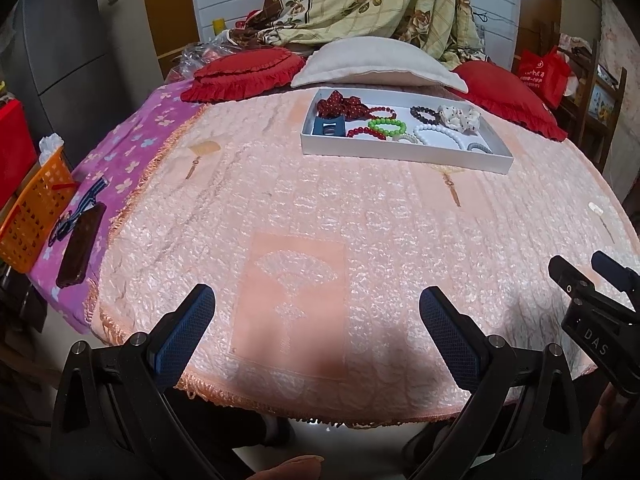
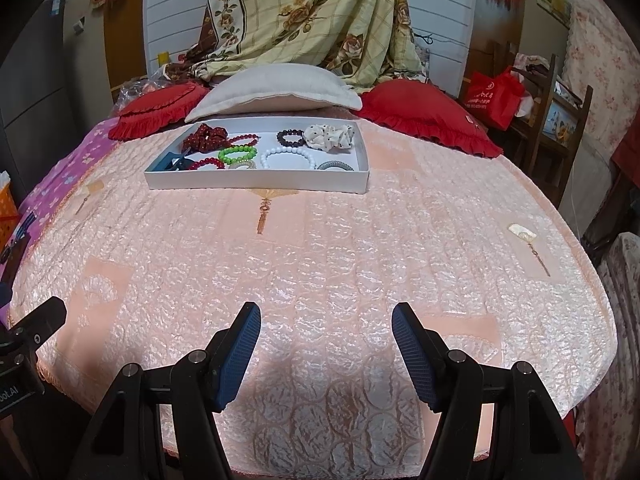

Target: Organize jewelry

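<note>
White tray (image 2: pixel 256 181) (bright bead bracelets (image 2: pixel 237 154))

1. Left claw (image 1: pixel 316 312) hangs over the near edge of the pink bedspread (image 1: pixel 360 216), jaws wide, nothing between them.
2. White tray (image 1: pixel 400 155) lies far up the bed, holding a green bracelet (image 1: pixel 387 126), white bracelet (image 1: pixel 438 135) and red scrunchie (image 1: pixel 342 105).
3. Right claw (image 1: pixel 592 268) shows at the right edge.
</note>
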Available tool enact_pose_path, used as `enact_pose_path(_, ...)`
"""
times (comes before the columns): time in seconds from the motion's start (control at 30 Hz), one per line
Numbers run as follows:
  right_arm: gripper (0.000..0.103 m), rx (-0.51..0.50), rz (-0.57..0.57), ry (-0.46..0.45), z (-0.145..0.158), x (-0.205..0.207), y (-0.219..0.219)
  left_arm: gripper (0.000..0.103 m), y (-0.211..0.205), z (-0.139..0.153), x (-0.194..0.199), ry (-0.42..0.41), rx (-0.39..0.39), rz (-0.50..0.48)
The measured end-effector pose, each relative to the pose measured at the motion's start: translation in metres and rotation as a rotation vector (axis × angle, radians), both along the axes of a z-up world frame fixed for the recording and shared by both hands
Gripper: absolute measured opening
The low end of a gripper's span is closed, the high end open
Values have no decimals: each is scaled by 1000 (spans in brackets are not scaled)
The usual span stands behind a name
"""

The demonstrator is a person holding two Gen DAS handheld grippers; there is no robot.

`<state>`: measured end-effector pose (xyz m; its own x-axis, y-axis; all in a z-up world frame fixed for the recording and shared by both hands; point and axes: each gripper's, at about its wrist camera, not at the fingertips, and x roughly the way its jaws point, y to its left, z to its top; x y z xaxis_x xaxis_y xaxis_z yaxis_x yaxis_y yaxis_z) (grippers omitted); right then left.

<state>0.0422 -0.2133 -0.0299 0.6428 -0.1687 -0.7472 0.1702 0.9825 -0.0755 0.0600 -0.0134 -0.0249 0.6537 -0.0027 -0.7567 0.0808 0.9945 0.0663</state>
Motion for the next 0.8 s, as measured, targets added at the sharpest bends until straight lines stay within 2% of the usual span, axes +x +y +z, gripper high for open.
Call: enact_pose_path(0.8,66,-1,1,18,-10,3,3,102,2,-11,8,41,-8,-3)
